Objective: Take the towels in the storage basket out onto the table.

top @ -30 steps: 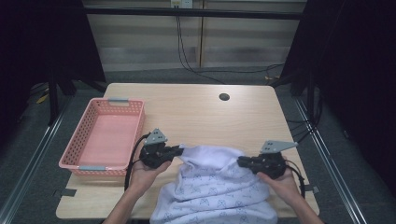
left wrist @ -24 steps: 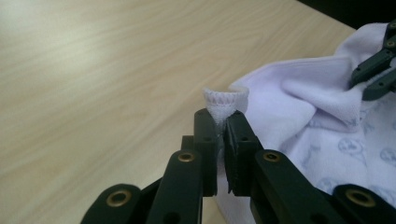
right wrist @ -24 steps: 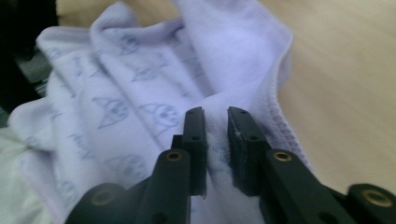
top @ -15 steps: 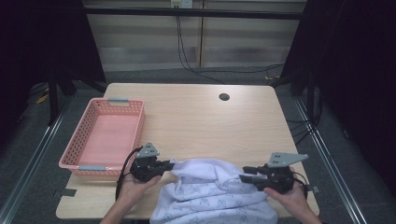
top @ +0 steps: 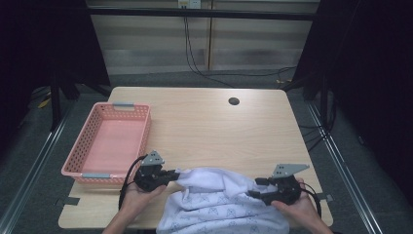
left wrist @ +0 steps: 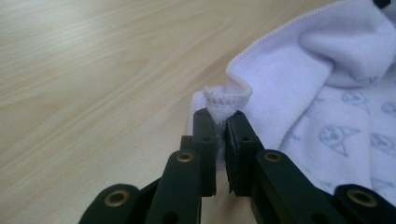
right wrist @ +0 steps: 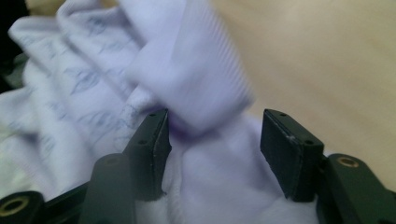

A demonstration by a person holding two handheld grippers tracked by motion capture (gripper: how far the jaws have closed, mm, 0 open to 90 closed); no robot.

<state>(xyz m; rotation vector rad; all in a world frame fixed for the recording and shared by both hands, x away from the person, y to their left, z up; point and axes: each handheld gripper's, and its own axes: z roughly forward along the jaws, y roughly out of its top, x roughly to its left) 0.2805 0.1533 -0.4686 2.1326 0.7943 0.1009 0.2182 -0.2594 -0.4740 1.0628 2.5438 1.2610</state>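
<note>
Left gripper (left wrist: 221,122): we pinch the towel (top: 219,200) hem, jaws clamped.
Right gripper (right wrist: 212,140): our jaws have just been opening; cloth lies loose between.

High view dim, dark surroundings, table (top: 209,126) evenly lit; right gripper view blurred, cloth (right wrist: 187,70) smeared.

A light wooden table (top: 204,126) with 1 round hole (top: 234,101) near its far edge stands on grey carpet (top: 29,195), black cables (top: 195,58) trailing down a pale panelled wall (top: 146,44) between dark curtains (top: 375,73).
</note>
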